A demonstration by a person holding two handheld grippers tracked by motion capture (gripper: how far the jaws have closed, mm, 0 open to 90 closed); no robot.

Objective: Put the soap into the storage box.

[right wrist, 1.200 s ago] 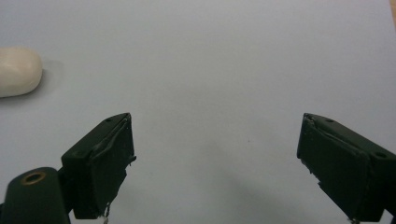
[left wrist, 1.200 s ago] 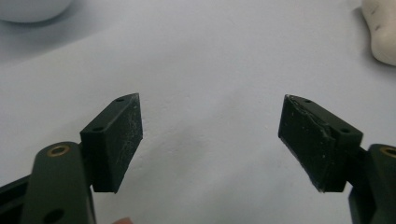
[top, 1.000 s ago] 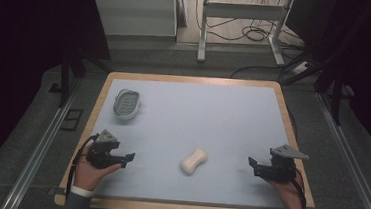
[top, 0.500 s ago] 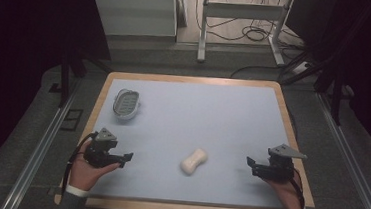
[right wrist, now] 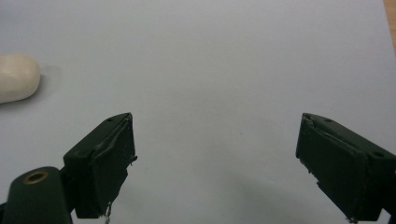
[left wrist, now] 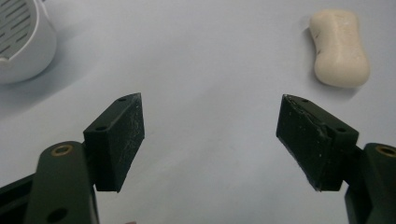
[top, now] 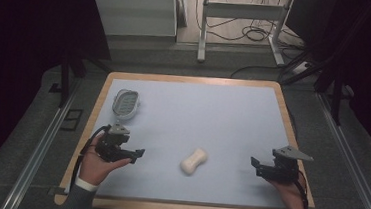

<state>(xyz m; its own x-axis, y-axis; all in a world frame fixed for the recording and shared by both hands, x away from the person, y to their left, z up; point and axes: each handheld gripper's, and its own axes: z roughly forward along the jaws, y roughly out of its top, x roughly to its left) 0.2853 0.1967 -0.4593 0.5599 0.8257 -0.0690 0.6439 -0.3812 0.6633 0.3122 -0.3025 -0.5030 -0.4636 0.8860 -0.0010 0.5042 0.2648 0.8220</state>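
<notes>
A cream, peanut-shaped bar of soap [top: 194, 161] lies on the pale blue table top [top: 212, 116], near the front and middle. It appears top right in the left gripper view, soap [left wrist: 339, 46], and at the left edge of the right gripper view, soap [right wrist: 16, 77]. A white slotted soap dish [top: 126, 103] sits at the far left, dish [left wrist: 21, 39]. My left gripper [top: 137, 154] is held at the front left, jaws wide apart and empty, left gripper [left wrist: 210, 135]. My right gripper [top: 255, 166] is at the front right, open and empty, right gripper [right wrist: 215, 158].
The table has a wooden rim [top: 190, 79]. Beyond it stand a white cabinet [top: 135, 10] and a metal frame [top: 240, 23] with cables on the floor. Dark surroundings flank both sides.
Both hands have shifted very slightly; the soap and dish have not moved.
</notes>
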